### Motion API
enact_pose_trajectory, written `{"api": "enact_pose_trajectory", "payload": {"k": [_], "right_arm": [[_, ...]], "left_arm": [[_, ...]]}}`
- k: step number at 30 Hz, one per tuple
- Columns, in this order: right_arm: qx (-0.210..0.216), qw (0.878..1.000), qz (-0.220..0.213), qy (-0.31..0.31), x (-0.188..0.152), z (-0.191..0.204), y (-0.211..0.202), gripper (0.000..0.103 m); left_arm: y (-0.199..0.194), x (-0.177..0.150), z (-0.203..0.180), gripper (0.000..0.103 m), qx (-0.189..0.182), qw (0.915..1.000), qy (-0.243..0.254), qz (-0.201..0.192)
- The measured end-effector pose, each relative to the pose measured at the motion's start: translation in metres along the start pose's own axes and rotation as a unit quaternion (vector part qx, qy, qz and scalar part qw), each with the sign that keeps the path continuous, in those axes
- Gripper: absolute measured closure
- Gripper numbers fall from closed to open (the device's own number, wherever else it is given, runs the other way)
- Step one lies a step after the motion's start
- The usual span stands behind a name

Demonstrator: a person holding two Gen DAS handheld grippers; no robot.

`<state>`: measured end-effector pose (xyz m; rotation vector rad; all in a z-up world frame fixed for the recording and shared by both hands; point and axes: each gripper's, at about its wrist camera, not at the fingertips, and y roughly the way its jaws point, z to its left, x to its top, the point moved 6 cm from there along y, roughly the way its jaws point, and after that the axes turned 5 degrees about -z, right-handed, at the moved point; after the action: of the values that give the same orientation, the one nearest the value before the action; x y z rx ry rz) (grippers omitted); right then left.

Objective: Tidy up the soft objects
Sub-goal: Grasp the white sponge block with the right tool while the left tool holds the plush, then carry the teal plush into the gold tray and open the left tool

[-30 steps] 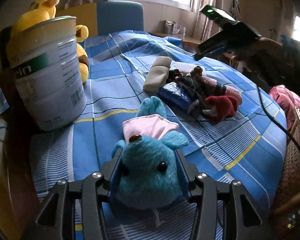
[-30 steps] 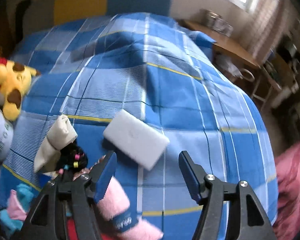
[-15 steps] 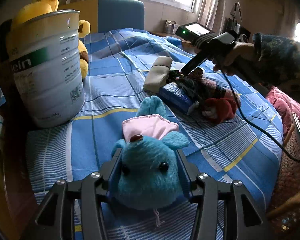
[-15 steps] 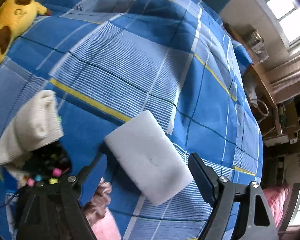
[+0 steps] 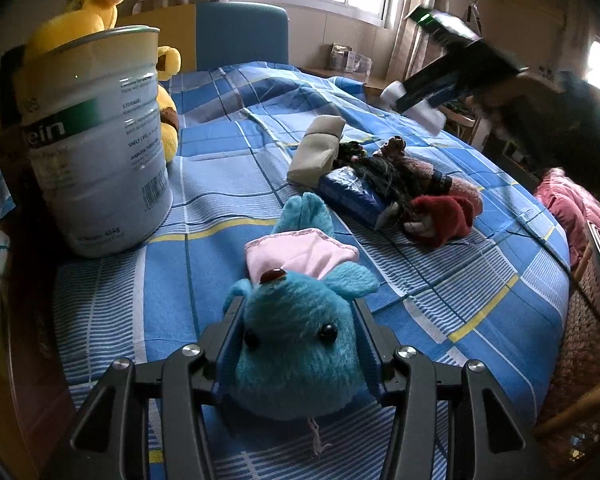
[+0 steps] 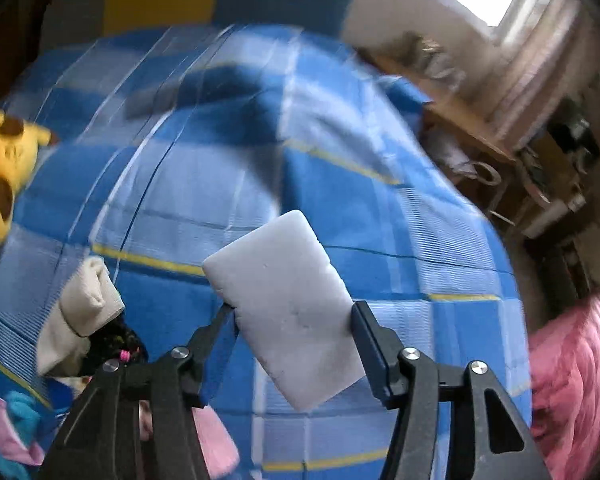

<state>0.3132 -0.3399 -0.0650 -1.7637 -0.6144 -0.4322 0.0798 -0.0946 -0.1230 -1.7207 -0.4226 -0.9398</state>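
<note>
My left gripper (image 5: 298, 320) is shut on a blue plush toy (image 5: 296, 352) with a pink fin, resting on the blue plaid bedspread (image 5: 220, 184). My right gripper (image 6: 292, 312) is shut on a white sponge block (image 6: 284, 300) and holds it above the bed; it also shows in the left wrist view (image 5: 414, 106), raised at the upper right. A pile of soft things lies mid-bed: a beige folded sock (image 5: 318, 148), a dark-haired doll (image 5: 384, 168), a blue pack (image 5: 352, 190) and a red plush (image 5: 444, 214).
A large tin can (image 5: 100, 140) stands at the left with a yellow plush giraffe (image 5: 80, 20) behind it. Pink cloth (image 5: 576, 208) lies off the bed's right side. A wooden desk (image 6: 480, 136) stands beyond the bed near the window.
My right gripper has closed on the white sponge block and lifted it off the bed. My left gripper stays shut on the blue plush, hardly moved.
</note>
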Motion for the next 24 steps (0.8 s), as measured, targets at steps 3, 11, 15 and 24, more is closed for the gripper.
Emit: {"api": "enact_pose_trajectory", "payload": {"k": [3,11,15,24], "right_arm": [[0.036,0.999,-0.002,0.033,-0.011,0.001,-0.039,0.045],[0.23,0.972,0.021,0.034,-0.077,0.095,-0.108,0.044],[0.244,0.968,0.059,0.016,-0.109,0.142,-0.093,0.045],[0.204,0.975,0.086,0.013,-0.131,0.167,-0.06,0.043]], "left_arm": [[-0.001,0.0,0.0,0.051,0.0,1.0,0.002,-0.001],[-0.008,0.005,0.007,0.055,-0.009,0.9995,-0.029,0.008],[-0.02,0.005,0.009,0.056,-0.011,0.9993,-0.035,0.01],[-0.06,0.011,0.027,0.057,-0.014,0.9974,-0.069,-0.013]]}}
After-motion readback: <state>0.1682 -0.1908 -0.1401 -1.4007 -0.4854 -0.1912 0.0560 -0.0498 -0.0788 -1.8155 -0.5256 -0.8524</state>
